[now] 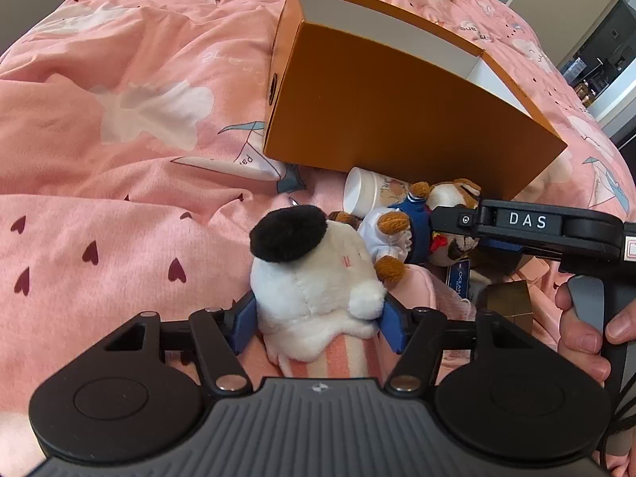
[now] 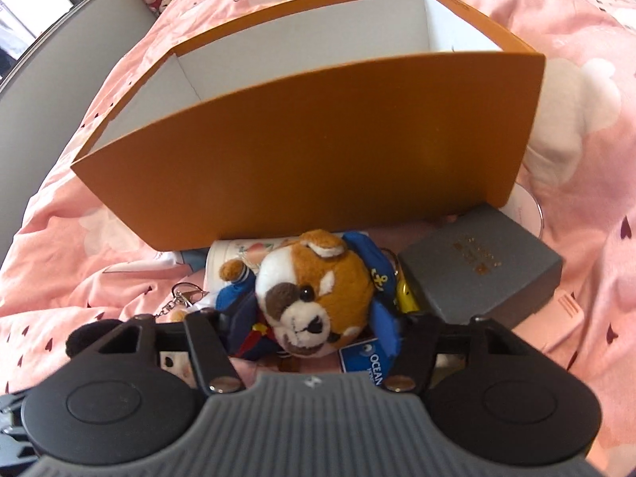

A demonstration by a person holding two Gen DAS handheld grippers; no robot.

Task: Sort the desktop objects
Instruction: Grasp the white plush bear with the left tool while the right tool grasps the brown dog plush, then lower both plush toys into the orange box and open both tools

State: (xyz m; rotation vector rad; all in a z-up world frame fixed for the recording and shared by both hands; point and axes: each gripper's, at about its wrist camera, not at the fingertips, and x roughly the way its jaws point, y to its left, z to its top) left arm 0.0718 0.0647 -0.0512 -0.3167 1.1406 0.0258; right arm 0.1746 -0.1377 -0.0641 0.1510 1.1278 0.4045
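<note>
On a bed covered by a pink quilt (image 1: pixel 119 139) printed with paper cranes and small hearts, an open orange cardboard box (image 1: pixel 377 111) with a white inside stands behind a small heap of things. The left gripper (image 1: pixel 318 322) has its blue pads pressed against both flanks of a white plush toy (image 1: pixel 314 286) with a black ear patch, so it is clamped on that toy, which lies on the quilt just in front of the box. Right beside it, the right gripper (image 2: pixel 314 330) straddles a brown-and-white plush dog (image 2: pixel 314 290) in a blue sailor outfit; its blue fingers (image 2: pixel 383 326) sit close on either side of the dog's head and body, and whether they actually press it cannot be told. The dog lies against the box's front wall, on top of a white paper cup (image 1: pixel 363 190) lying on its side. A blue tag (image 2: pixel 363 361) hangs below the dog's chin and a metal keychain clip (image 2: pixel 181 294) lies at its left. To the right of the dog sits a grey lidded box (image 2: pixel 481 266) with gold print. In the left wrist view a hand (image 1: pixel 588 330) grips the right tool's handle
</note>
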